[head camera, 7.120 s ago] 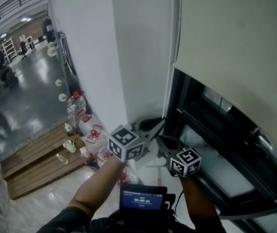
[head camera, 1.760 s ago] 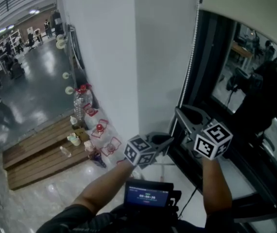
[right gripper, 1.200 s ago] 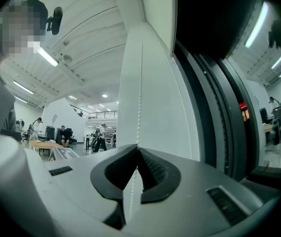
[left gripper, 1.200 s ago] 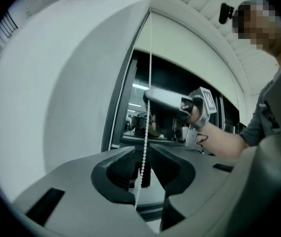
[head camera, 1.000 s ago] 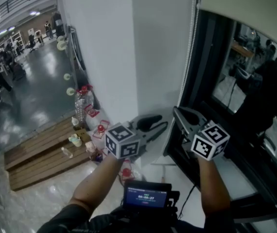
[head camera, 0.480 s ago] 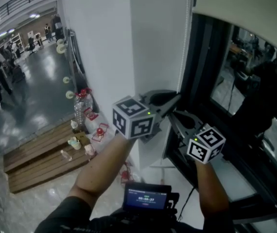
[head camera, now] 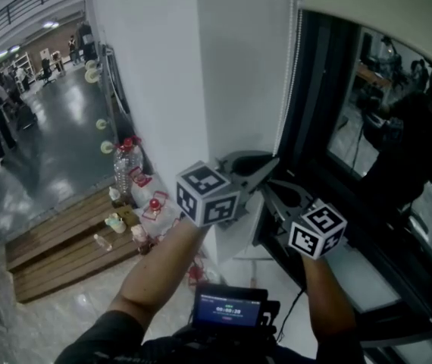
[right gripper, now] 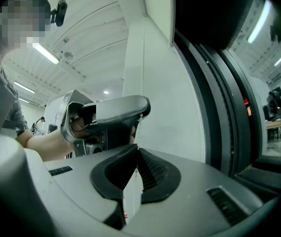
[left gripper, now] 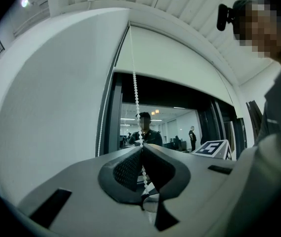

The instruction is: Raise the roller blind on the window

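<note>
The roller blind (head camera: 386, 6) is seen rolled most of the way up, its pale lower edge crossing the upper right of the head view, with the dark window (head camera: 367, 139) laid bare beneath it. The bead chain (head camera: 285, 89) hangs down the left side of the window frame, just beside the white wall (head camera: 231, 67).

The left gripper (head camera: 274, 161) is held at the chain near the middle of the frame. In the left gripper view its jaws have just been closing and are now pinched on the bead chain (left gripper: 135, 90), which runs straight up from the left gripper (left gripper: 141, 147) to the top of the roller blind (left gripper: 180, 58).

The right gripper (head camera: 266, 192) is held just below and to the right of the left one. In the right gripper view the jaws of the right gripper (right gripper: 135, 150) are pressed together at their tips. The chain is faintly seen running down to them from the left gripper (right gripper: 136, 113) above.

A water bottle (head camera: 125, 169) and a wooden platform (head camera: 57, 249) are seen on the floor at the left.
</note>
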`<state>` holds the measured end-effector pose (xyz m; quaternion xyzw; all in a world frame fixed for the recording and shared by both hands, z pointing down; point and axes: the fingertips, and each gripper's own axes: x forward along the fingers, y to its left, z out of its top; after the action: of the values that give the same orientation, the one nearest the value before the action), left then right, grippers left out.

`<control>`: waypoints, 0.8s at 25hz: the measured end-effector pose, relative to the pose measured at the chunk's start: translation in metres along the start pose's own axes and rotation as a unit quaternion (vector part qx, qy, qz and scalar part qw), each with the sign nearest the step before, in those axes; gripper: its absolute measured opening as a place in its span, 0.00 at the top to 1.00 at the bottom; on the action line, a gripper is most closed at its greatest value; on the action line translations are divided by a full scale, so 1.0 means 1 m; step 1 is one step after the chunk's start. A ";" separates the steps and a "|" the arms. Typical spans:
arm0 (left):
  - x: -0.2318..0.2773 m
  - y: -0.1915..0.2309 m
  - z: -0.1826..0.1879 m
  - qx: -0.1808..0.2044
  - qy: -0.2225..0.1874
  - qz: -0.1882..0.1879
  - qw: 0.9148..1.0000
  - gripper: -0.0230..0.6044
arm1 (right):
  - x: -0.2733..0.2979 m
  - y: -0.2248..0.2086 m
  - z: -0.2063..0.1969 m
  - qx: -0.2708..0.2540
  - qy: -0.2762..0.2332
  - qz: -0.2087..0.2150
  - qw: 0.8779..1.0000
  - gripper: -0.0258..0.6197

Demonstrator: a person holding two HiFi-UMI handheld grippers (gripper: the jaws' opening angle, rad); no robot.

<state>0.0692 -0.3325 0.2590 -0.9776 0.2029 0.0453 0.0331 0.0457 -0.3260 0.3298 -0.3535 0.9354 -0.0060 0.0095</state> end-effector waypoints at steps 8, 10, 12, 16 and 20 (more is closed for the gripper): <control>-0.006 -0.004 -0.064 -0.048 0.027 0.002 0.998 0.96 | -0.005 -0.001 -0.059 0.034 0.043 -0.009 0.998 0.93; -0.008 -0.006 -0.078 -0.049 0.041 0.004 0.998 0.96 | -0.006 0.000 -0.074 0.037 0.054 -0.010 0.998 0.93; -0.009 -0.009 -0.095 -0.054 0.056 0.005 0.997 0.96 | -0.007 0.001 -0.091 0.045 0.069 -0.011 0.997 0.93; -0.010 -0.014 -0.128 -0.073 0.081 0.002 0.994 0.96 | -0.013 0.002 -0.123 0.069 0.091 -0.013 0.993 0.93; -0.012 -0.018 -0.143 -0.079 0.091 -0.002 0.993 0.96 | -0.016 0.008 -0.135 0.090 0.098 -0.014 0.991 0.93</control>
<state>0.0756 -0.3232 0.4028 -0.9777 0.1985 -0.0285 -0.0627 0.0496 -0.3087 0.4652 -0.3617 0.9225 -0.1248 -0.0505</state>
